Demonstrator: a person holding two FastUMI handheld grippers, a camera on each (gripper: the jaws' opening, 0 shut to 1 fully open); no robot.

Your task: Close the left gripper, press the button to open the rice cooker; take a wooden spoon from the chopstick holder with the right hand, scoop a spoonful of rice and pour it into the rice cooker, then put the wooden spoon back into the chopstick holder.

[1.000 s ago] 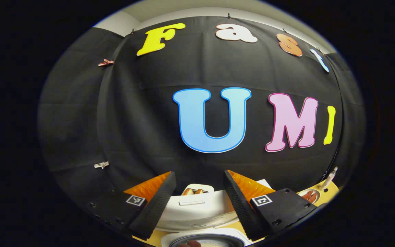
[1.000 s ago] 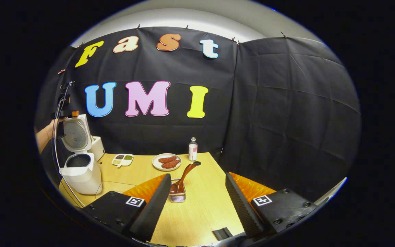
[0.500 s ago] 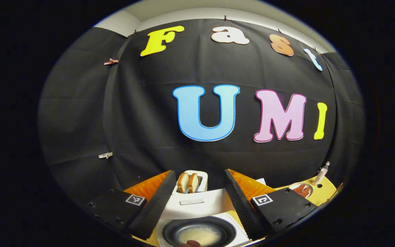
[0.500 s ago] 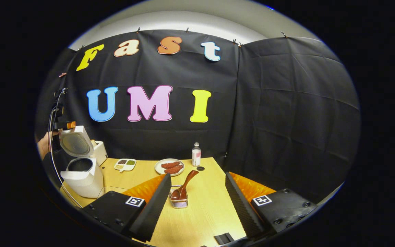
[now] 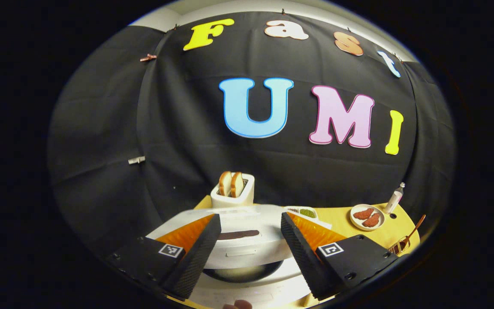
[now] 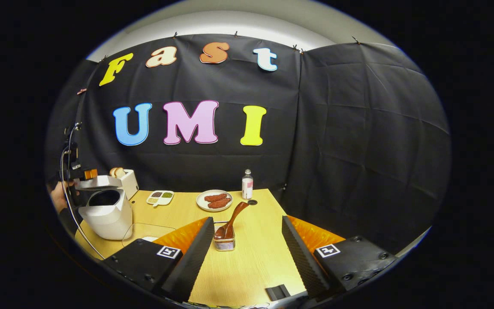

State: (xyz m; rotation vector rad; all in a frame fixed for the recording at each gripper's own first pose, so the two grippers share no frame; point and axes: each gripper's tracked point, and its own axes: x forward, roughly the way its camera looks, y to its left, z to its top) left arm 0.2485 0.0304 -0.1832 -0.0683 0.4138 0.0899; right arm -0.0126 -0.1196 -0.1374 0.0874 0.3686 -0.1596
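Now the rice cooker (image 6: pixel 103 212) lid (image 6: pixel 97 183) has swung down from upright under the open, empty left claw (image 5: pixel 250 240), nearly closing, while the right claw (image 6: pixel 247 244), wide and empty, faces the wooden spoon (image 6: pixel 232 221) at twelve o'clock.

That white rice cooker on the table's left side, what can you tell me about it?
The rice cooker is a white, boxy, plastic-looking appliance at the yellow wooden table's left edge. Its hinged lid is lowered almost level over the dark inner pot, leaving a gap. In the right gripper view, the left gripper sits at the lid's top, with a hand behind it; whether they touch is unclear. A thin cord loops across the table beside the cooker.
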